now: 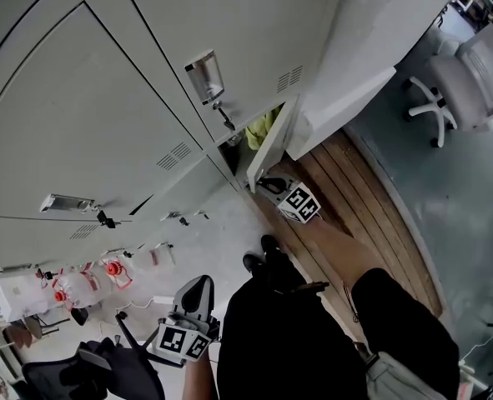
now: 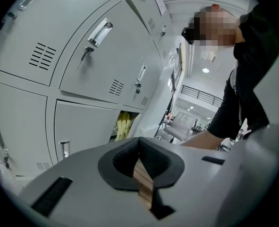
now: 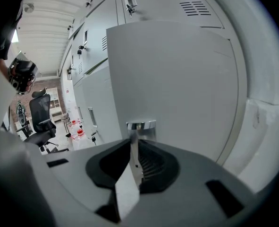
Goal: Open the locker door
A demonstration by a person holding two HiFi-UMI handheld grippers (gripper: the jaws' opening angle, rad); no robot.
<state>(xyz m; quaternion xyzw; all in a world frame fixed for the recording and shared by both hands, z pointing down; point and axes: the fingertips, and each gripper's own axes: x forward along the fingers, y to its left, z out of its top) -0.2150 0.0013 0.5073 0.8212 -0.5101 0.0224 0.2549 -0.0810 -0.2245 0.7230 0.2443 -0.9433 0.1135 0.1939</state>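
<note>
The grey locker door (image 1: 269, 152) in the bottom row stands ajar, swung partly out from the bank of lockers (image 1: 104, 123). Yellow items (image 1: 263, 127) show inside the gap. My right gripper (image 1: 269, 185), with its marker cube (image 1: 300, 202), sits at the door's free edge. In the right gripper view, the door (image 3: 177, 79) fills the frame and the jaws are shut on its chrome handle (image 3: 140, 126). My left gripper (image 1: 194, 292) hangs low beside my body, away from the lockers. Its jaws (image 2: 139, 141) meet at the tips with nothing between them. The same opening with yellow items (image 2: 122, 125) shows beyond it.
A white office chair (image 1: 467, 77) stands at the right on grey floor. A strip of wood flooring (image 1: 371, 215) runs past the open locker. A black chair (image 1: 104, 373) and red-capped bottles (image 1: 104, 272) are at lower left. Keys hang in neighbouring locks (image 1: 226, 121).
</note>
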